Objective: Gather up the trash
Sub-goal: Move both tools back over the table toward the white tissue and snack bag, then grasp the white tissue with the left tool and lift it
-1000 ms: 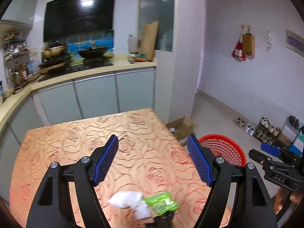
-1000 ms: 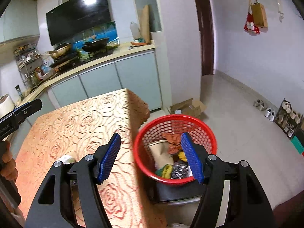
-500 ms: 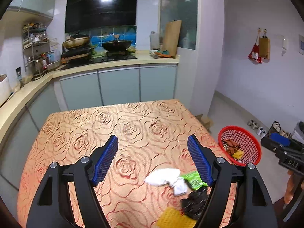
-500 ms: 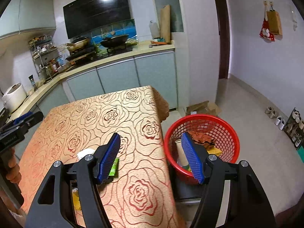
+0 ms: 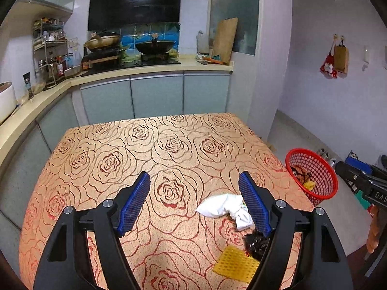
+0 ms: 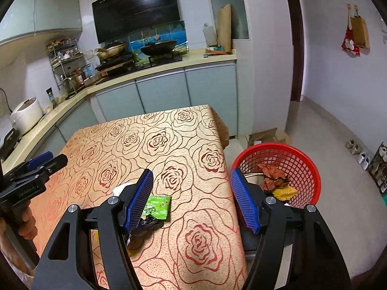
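Trash lies on the rose-patterned table (image 5: pixel 169 149): a crumpled white tissue (image 5: pixel 225 207), a black wrapper (image 5: pixel 256 241) and a yellow mesh piece (image 5: pixel 237 263). The right wrist view shows a green packet (image 6: pixel 157 206) and the black wrapper (image 6: pixel 145 227) beside it. A red basket (image 6: pixel 312 169) stands right of the table, with brown and yellow trash inside; it also shows in the left wrist view (image 5: pixel 321 174). My left gripper (image 5: pixel 194 203) is open and empty above the table, left of the tissue. My right gripper (image 6: pixel 192 198) is open and empty over the table's right edge.
A kitchen counter (image 5: pixel 145 70) with a stove and pans runs behind and along the left of the table. Cardboard boxes (image 6: pixel 266 136) lie on the floor behind the basket. Shoes (image 6: pixel 360 152) line the right wall.
Both grippers have pulled back and turned left. The table now fills more of both views, and the yellow mesh and black wrapper have come into the left view.
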